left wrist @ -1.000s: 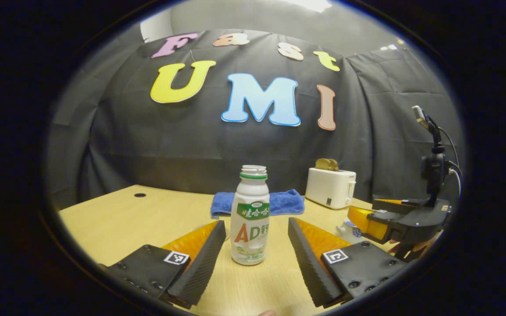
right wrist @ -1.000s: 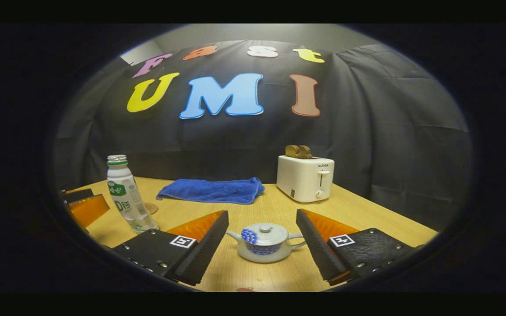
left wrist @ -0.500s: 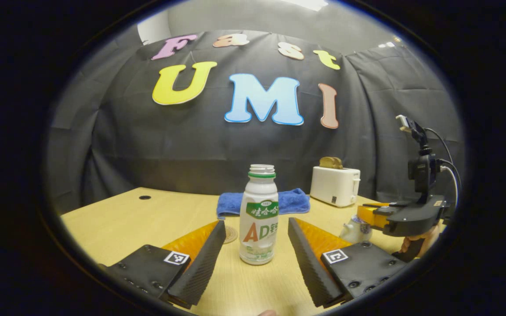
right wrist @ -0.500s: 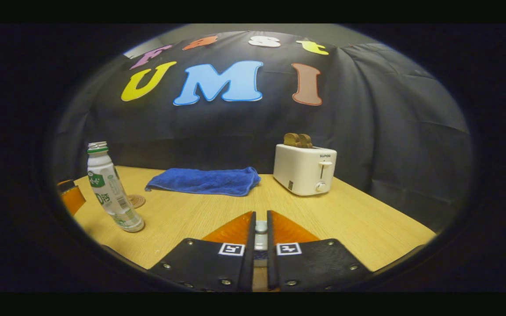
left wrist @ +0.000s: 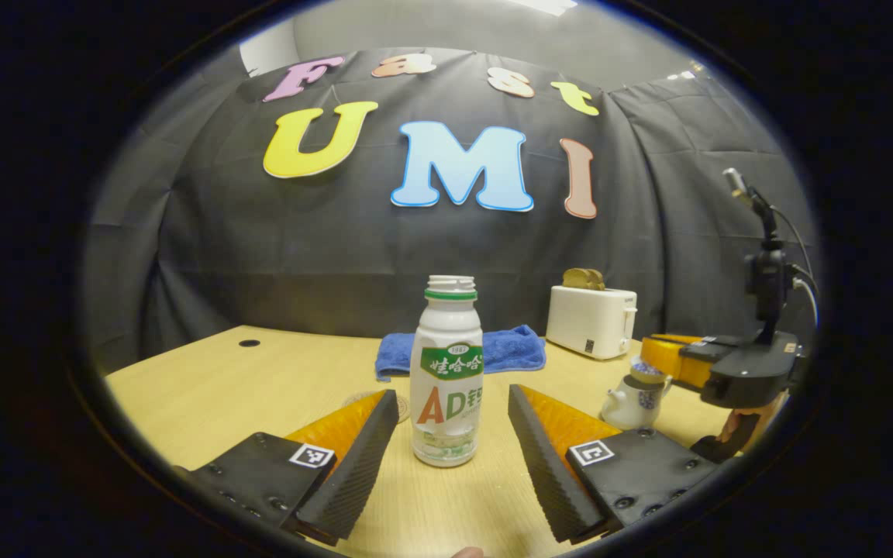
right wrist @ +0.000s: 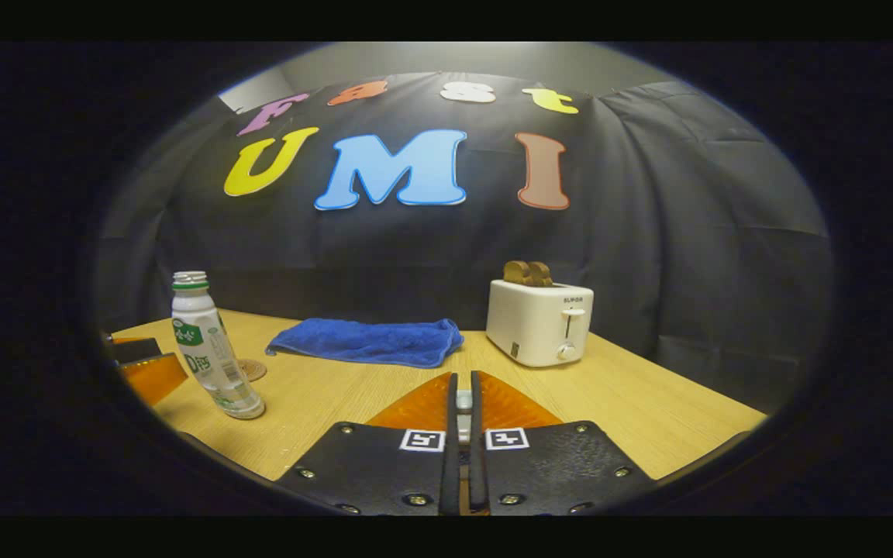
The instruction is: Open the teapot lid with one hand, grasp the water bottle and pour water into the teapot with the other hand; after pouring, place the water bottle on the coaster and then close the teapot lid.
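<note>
Between the spread fingers of the left gripper (left wrist: 453, 415) stands the uncapped water bottle (left wrist: 446, 372), upright on the desk (left wrist: 198, 387), with neither finger touching it. Behind the left finger a round coaster (left wrist: 359, 401) peeks out, mostly hidden by it. In the right gripper view the coaster (right wrist: 251, 370) lies just behind the bottle (right wrist: 210, 353), partly covered by it.

To the right in the left gripper view, the teapot (left wrist: 634, 395) sits on the desk, its upper part hidden by the right gripper (left wrist: 652, 358), which is level with its top. A hand (left wrist: 735, 422) below that gripper is hard to make out.

In the right gripper view, the right gripper (right wrist: 463, 399) has its fingers pressed nearly together on a small pale piece, presumably the teapot lid (right wrist: 463, 401); only a sliver shows. A blue towel (right wrist: 369, 342) and a white toaster (right wrist: 538, 322) sit at the back.
</note>
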Tool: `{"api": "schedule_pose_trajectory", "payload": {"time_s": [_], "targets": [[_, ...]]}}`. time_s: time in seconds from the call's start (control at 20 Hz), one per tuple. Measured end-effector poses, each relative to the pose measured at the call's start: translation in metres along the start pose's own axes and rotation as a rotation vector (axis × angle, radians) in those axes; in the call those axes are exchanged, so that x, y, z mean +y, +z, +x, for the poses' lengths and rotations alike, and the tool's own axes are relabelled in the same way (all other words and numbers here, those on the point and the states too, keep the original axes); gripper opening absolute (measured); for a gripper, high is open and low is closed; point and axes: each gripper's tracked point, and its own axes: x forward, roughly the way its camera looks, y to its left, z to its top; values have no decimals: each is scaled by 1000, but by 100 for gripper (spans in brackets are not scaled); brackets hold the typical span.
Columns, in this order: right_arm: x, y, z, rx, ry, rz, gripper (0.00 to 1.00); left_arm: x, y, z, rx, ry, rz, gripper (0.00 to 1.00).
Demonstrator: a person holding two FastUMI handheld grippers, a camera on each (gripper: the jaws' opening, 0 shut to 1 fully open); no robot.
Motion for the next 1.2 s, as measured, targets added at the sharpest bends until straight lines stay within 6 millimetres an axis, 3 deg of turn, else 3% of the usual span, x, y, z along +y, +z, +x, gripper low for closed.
{"api": "schedule_pose_trajectory", "payload": {"time_s": [0.1, 0.15, 0.2, 0.25, 0.3, 0.35, 0.4, 0.45, 0.65, 0.8, 0.85, 0.95, 1.0, 1.05, 1.2], "targets": [[11, 0, -5, -15, 32, -16, 0, -3, -2, 11, 1, -1, 2, 99], [14, -1, -7, -17, 44, -25, 5, -4, -5, 19, 13, -3, 3, 99], [16, -1, -8, -19, 53, -30, 5, -2, -8, 26, 23, -3, 3, 90], [18, 0, -9, -22, 59, -31, 5, -1, -10, 34, 32, -4, -1, 99], [18, 0, -9, -25, 61, -28, 5, 1, -14, 41, 48, -6, -10, 99], [16, 1, -9, -25, 58, -24, 5, 4, -18, 47, 64, -1, -26, 90], [13, 0, -10, -26, 53, -17, 5, 6, -19, 54, 74, -1, -44, 95], [10, 0, -9, -24, 50, -7, 22, 7, -16, 59, 78, -4, -61, 99], [5, -3, -9, -18, 43, 15, 22, 3, -21, 75, 104, -19, -89, 98], [9, -4, -10, -16, 59, 23, 21, 1, -21, 78, 101, -8, -38, 88], [10, -5, -10, -15, 64, 20, 21, 1, -20, 77, 103, -5, -29, 76], [11, -3, -11, -15, 68, 19, 22, -1, -18, 72, 103, -24, -51, 83], [12, -1, -12, -17, 69, 21, 22, -5, -17, 69, 104, -34, -61, 77], [12, 0, -14, -18, 71, 20, 5, -5, -15, 67, 103, -36, -60, 77], [20, 7, -29, -20, 94, -22, 5, -4, -5, 59, 89, -39, -27, 82]]}}
